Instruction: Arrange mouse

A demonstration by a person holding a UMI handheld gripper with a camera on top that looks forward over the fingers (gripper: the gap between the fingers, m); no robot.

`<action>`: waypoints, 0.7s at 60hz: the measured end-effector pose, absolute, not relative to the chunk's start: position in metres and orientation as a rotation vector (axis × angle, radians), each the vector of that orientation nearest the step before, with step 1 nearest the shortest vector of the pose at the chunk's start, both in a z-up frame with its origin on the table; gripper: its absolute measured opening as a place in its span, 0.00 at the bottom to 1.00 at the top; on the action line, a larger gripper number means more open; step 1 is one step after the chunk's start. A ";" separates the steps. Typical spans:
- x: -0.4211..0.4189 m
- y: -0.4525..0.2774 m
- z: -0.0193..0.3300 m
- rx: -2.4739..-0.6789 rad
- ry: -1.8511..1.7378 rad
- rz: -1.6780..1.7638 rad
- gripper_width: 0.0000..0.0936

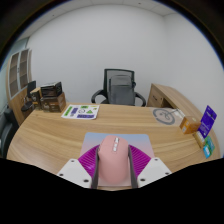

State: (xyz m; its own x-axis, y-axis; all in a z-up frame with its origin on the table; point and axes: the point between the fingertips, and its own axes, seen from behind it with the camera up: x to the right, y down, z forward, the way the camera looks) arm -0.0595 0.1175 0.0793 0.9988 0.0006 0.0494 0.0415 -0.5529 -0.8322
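White walls (pixel 70 40), wooden desk (pixel 60 135). Black mesh office chair (pixel 120 87) behind it. Shelf unit (pixel 17 72) far left, wooden cabinet (pixel 172 97) right.

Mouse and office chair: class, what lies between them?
In the gripper view, bare wooden desk lies between the pink mouse, held between the gripper fingers, and the office chair.

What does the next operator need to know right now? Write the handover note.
Tongs: shut on the pink mouse, both purple pads against its sides.
Mouse: held just above the near edge of the wooden desk, over a grey mouse pad that lies just ahead.
Elsewhere on the desk: a book at the far side, a blue box to the right.
Done: mouse grasped.
Left: set it down on the pad, probably, and open the tongs.
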 end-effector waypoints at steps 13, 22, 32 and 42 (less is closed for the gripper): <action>-0.040 0.127 0.007 -2.248 -0.059 0.031 0.48; -0.037 0.128 0.007 -2.227 -0.123 0.027 0.52; -0.042 0.122 0.003 -2.286 -0.074 0.075 0.92; -0.048 0.094 0.034 -2.255 -0.051 0.074 0.89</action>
State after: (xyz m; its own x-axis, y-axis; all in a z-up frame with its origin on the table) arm -0.0478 0.0936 0.0338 0.9974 0.0622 -0.0360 0.0115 -0.6324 -0.7746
